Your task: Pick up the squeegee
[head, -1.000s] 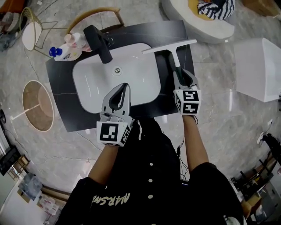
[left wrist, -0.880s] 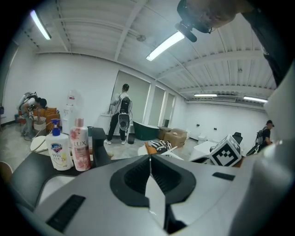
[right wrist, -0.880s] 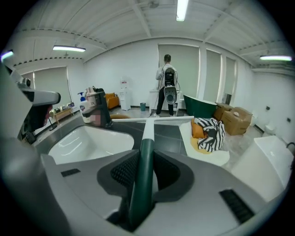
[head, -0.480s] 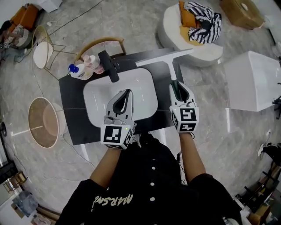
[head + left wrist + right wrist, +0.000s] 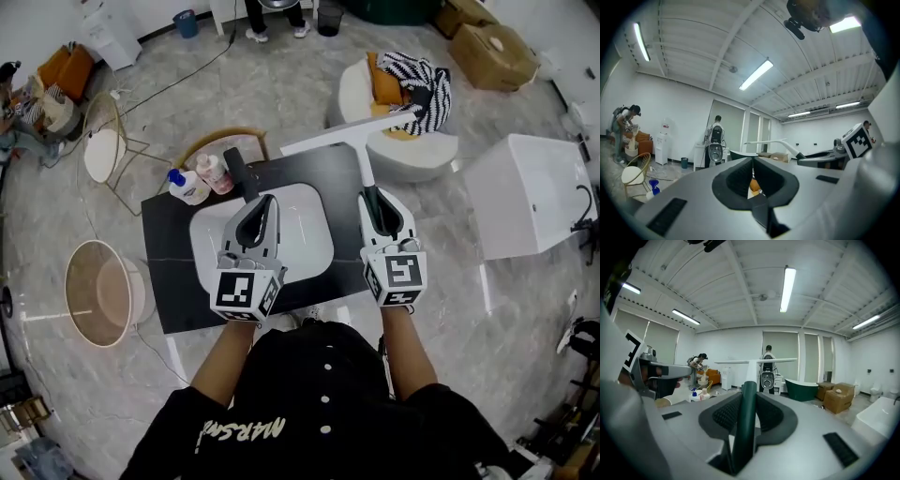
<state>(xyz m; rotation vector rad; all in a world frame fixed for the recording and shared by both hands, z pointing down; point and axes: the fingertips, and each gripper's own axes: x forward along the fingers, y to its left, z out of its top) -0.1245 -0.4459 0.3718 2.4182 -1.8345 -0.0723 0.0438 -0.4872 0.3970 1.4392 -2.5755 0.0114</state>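
The squeegee point(image 5: 361, 150), a long white blade on a white stem with a dark green handle, hangs in the air high above the black counter point(image 5: 173, 281). My right gripper point(image 5: 378, 201) is shut on the green handle point(image 5: 744, 413), and the blade point(image 5: 754, 362) lies crosswise ahead of the jaws. My left gripper point(image 5: 262, 208) floats over the white sink basin point(image 5: 314, 248), shut with nothing between its fingertips. In the left gripper view the jaws point(image 5: 753, 163) meet in a thin line, and the squeegee point(image 5: 771, 142) shows off to the right.
A black faucet point(image 5: 242, 173) and two bottles point(image 5: 199, 180) stand at the counter's far left. On the floor are a round basket point(image 5: 98, 292), a wire chair point(image 5: 101, 155), a white armchair with striped cloth point(image 5: 412, 89) and a white tub point(image 5: 530, 192). People stand in the background point(image 5: 768, 363).
Both grippers have risen well above the sink, which now looks smaller and farther below. The squeegee has gone up off the counter in my right gripper.
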